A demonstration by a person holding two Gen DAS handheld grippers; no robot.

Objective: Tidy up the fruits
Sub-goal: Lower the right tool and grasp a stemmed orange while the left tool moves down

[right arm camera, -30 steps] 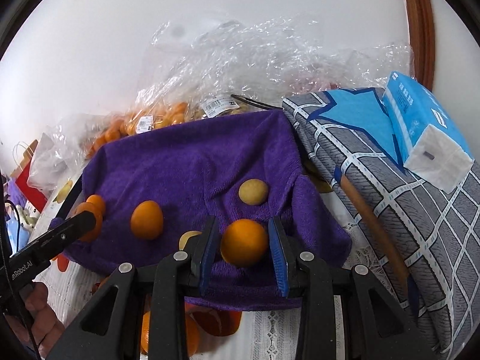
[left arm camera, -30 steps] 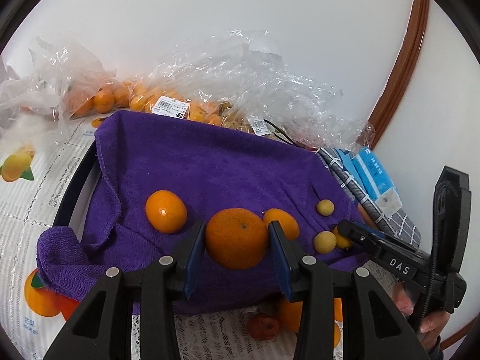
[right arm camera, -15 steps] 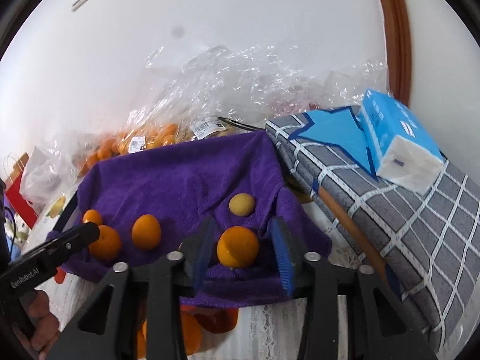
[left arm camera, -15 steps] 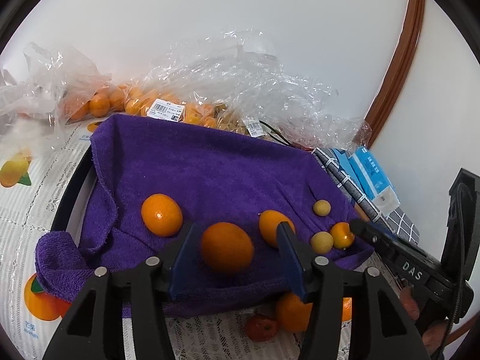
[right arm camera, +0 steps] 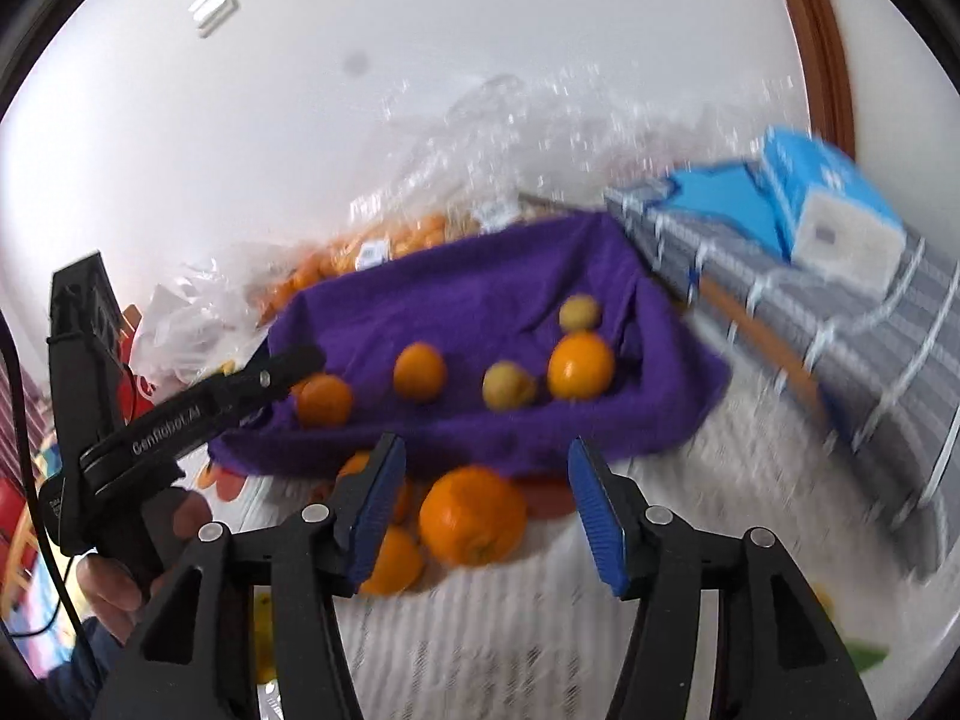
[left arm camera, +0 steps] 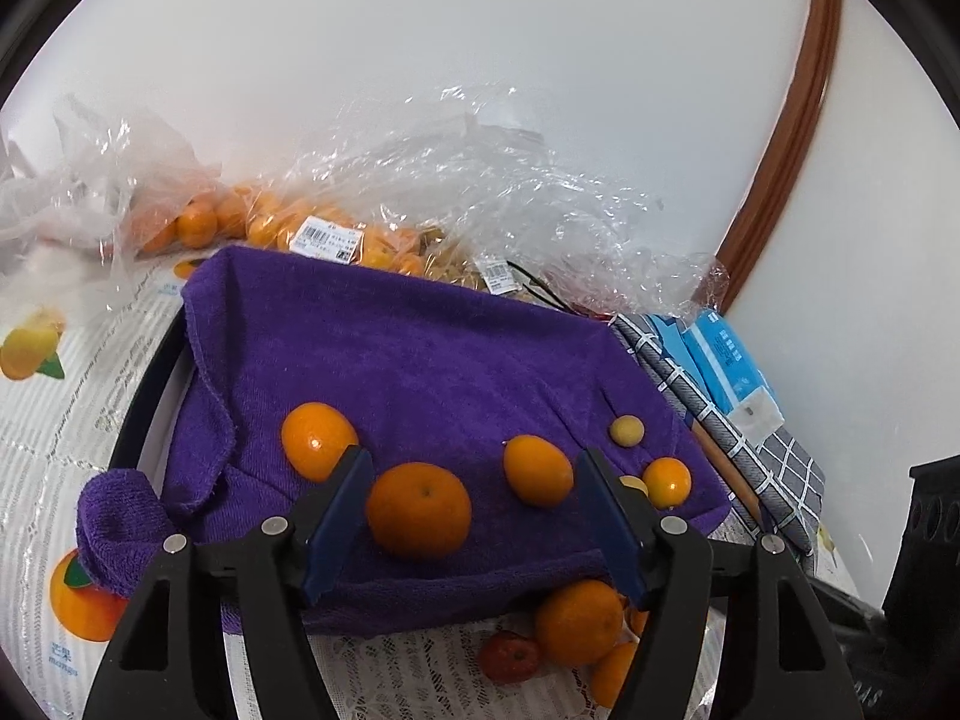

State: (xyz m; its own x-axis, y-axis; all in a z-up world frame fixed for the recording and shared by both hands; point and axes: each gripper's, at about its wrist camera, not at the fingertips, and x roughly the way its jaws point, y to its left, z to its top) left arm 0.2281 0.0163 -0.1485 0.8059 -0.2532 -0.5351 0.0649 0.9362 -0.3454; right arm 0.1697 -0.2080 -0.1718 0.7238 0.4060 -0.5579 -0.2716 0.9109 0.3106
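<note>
Purple towel (left arm camera: 420,360), glossy oranges (left arm camera: 418,509)

The left gripper (left arm camera: 474,516) has let go of the big orange (left arm camera: 418,509), which now lies free on the purple towel (left arm camera: 420,372); its jaws are opening. The right gripper (right arm camera: 483,516) released its small orange (right arm camera: 581,365) and drew back, jaws opening.

Home room, fruit-print tablecloth (left arm camera: 54,414), bagged oranges (left arm camera: 198,222), tissue pack (right arm camera: 834,222)
</note>
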